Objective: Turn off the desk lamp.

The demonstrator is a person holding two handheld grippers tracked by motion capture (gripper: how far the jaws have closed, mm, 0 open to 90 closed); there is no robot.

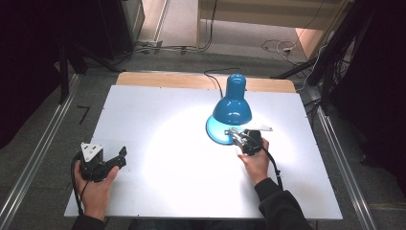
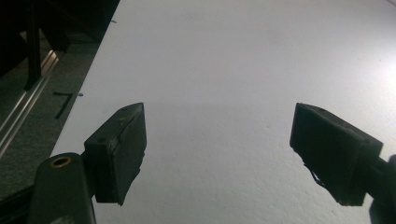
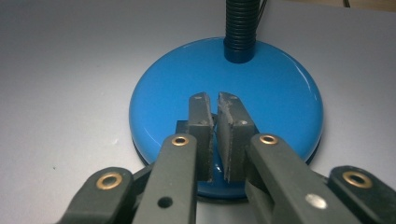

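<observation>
- The lamp [image 1: 231, 111] stands on the desk [image 1: 158, 143], right of centre and towards its far edge.
- The right claw [image 3: 215, 135] sits over the lamp base [image 3: 280, 102], perhaps touching a switch there.
- The left claw [image 1: 119, 157] is well apart, near the desk's front left corner.

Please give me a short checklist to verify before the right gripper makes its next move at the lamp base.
1. Right gripper over the blue lamp base: ok, jaws nearly shut above a dark part, probably the switch.
2. Contact with that part: cannot tell, the jaws hide it.
3. Lamp lit: ok, the shade throws a bright pool on the table.
4. Base flat on the table: ok.
5. Left gripper away from the lamp: ok, open with bare table between the jaws.
6. Lamp cable clear of both hands: ok, it runs off the far edge.
</observation>
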